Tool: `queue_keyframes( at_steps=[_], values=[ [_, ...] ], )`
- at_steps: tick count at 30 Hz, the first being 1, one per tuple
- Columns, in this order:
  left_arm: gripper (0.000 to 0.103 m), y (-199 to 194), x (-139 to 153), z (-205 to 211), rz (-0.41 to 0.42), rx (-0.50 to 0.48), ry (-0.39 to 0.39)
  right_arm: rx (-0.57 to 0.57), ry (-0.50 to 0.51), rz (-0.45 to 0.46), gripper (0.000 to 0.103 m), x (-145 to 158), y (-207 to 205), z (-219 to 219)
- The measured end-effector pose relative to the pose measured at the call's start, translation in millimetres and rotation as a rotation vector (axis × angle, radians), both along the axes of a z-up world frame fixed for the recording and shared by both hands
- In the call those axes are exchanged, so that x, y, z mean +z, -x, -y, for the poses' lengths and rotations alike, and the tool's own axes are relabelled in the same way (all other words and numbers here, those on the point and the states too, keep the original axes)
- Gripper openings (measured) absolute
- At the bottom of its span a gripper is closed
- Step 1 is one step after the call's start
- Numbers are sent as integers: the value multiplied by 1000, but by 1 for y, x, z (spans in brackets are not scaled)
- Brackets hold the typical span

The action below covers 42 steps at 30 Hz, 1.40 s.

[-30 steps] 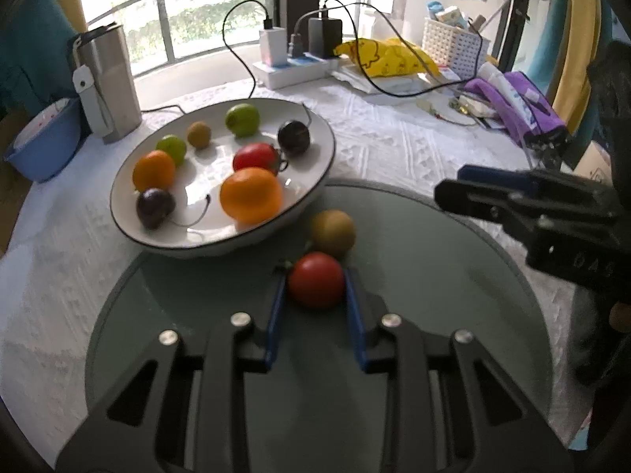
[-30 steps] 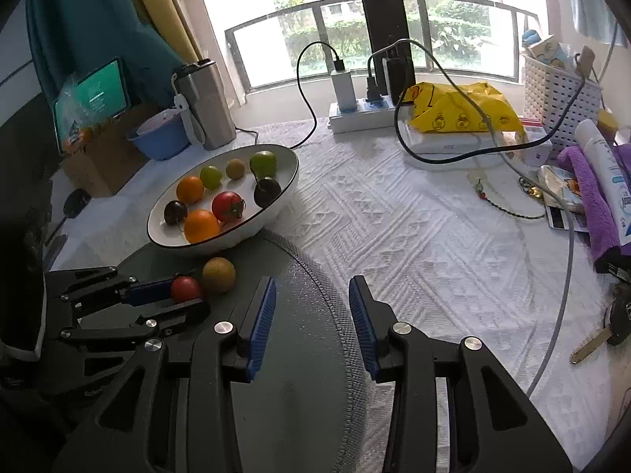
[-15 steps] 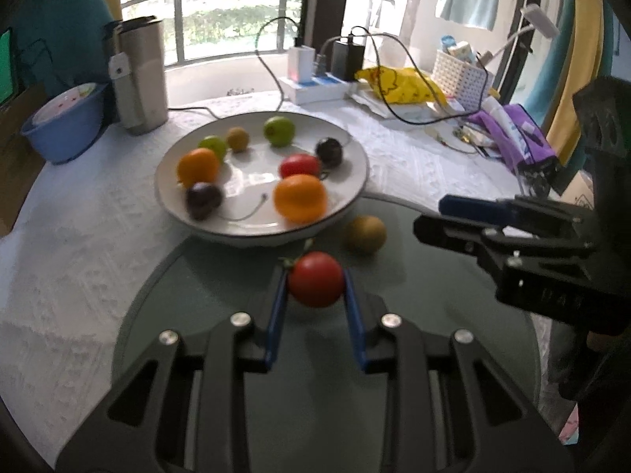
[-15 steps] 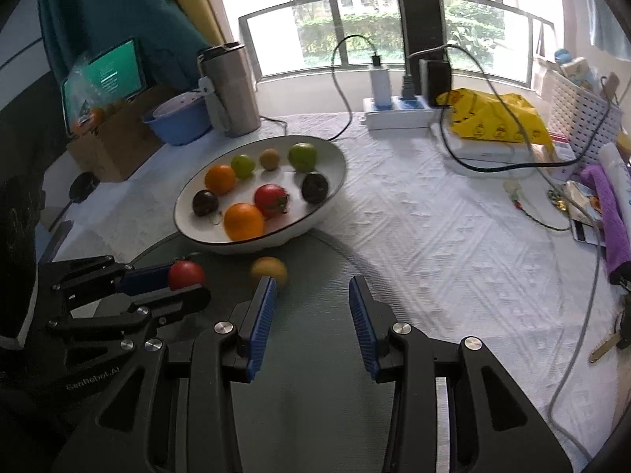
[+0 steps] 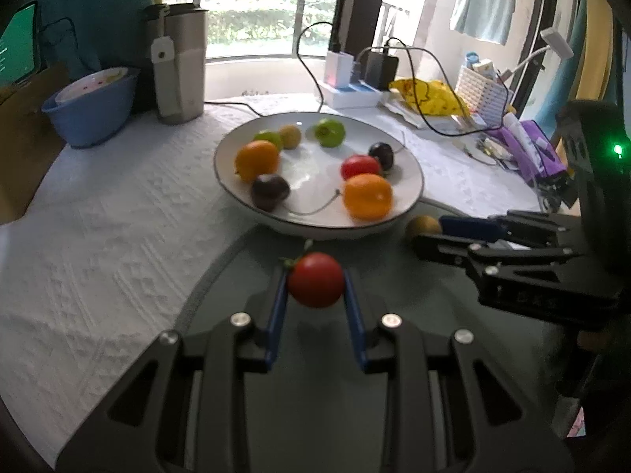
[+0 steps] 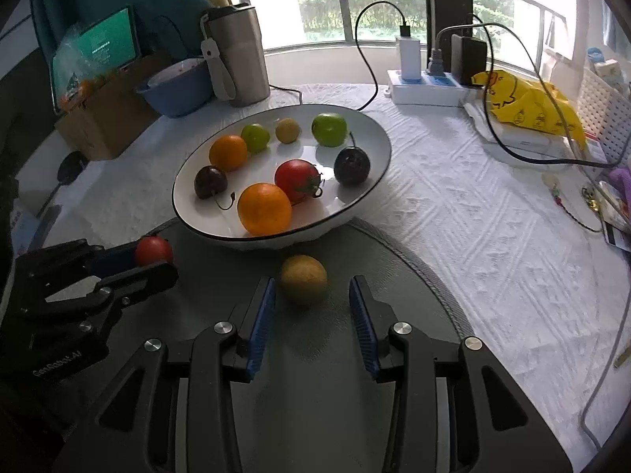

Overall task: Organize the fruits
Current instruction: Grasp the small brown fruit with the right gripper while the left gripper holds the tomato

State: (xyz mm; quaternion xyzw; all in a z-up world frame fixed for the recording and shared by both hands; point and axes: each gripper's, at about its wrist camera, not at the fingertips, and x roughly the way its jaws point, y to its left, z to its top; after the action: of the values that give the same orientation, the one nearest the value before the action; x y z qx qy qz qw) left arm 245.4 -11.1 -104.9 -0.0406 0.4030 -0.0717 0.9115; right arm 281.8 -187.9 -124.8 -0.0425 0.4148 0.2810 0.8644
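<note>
My left gripper [image 5: 315, 287] is shut on a red tomato [image 5: 315, 280] and holds it above the dark glass disc [image 5: 315, 394], just in front of the white plate [image 5: 236, 146]. The held tomato also shows in the right wrist view [image 6: 154, 250]. The plate [image 6: 374, 138] holds several fruits: oranges, green fruits, dark cherries and another red tomato [image 6: 296, 181]. A brown-yellow fruit [image 6: 303, 279] lies on the disc. My right gripper [image 6: 311, 295] is open, its fingertips on either side of this fruit, apart from it. The fruit also shows in the left wrist view [image 5: 422, 226].
A steel mug [image 6: 236, 59], a blue bowl [image 6: 177, 86] and a cardboard box [image 6: 102, 118] stand behind the plate at left. A power strip with cables [image 6: 426, 86], a yellow bag [image 6: 528, 106] and a white basket [image 6: 607, 114] lie at the back right. A white cloth [image 6: 473, 216] covers the table.
My left gripper has lifted the red tomato and carried it leftward and up toward the plate. My right gripper has moved left up to the brown-yellow fruit, still open.
</note>
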Motion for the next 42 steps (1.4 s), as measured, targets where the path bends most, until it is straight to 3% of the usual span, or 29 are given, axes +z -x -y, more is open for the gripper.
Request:
queue_keyframes(
  at_steps=[14,28,34,42],
  values=[
    [29,-5,-7,-9,-2,13,18,57,66,24,41,0,-2,-22],
    [30,19,13,-3,47,-6,16,51,67,56,31,16,21,-18],
    [30,33,24,3,74,-17,11,54,65,78,18,23,35,-15],
    [30,41,32,7,90,-16,-4,16,36,84,17,27,39,-7]
  ],
)
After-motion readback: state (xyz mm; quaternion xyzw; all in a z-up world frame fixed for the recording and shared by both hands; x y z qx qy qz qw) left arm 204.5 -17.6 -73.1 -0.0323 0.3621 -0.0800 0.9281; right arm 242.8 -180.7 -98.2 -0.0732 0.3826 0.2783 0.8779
